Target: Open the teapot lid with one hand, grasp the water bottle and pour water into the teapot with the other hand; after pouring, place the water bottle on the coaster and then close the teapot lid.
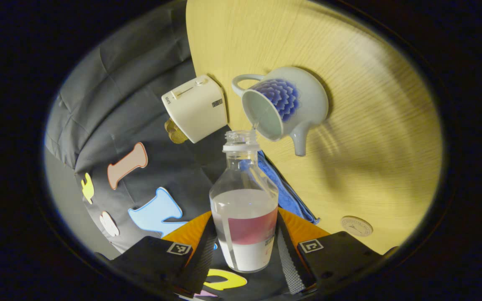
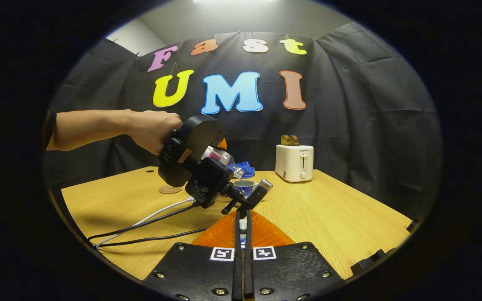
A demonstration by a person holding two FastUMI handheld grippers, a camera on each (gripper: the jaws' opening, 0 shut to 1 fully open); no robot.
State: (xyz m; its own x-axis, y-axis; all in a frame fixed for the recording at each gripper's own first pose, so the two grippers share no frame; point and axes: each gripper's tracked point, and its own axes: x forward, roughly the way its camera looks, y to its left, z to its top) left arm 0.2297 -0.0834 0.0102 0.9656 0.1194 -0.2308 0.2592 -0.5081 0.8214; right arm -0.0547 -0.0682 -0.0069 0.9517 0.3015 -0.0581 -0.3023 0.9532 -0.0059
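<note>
My left gripper [image 1: 246,251] is shut on a clear water bottle [image 1: 245,209] with a red and white label, about half full and uncapped. The bottle is tipped over, its mouth at the rim of the lidless white teapot [image 1: 291,104] with blue petals, and a thin stream of water runs in. In the right gripper view a hand holds that gripper over the teapot [image 2: 245,187] with the bottle [image 2: 220,155] slanted down. My right gripper [image 2: 243,217] is shut on a small white and blue piece, the teapot lid [image 2: 243,226], mostly hidden by the fingers. A round coaster [image 1: 356,226] lies on the table.
A white toaster [image 2: 294,163] with toast in it stands at the back of the wooden table [image 2: 341,217]. A blue cloth [image 2: 246,169] lies behind the teapot. Cables [image 2: 149,228] trail across the table's left part, near the coaster [image 2: 170,190].
</note>
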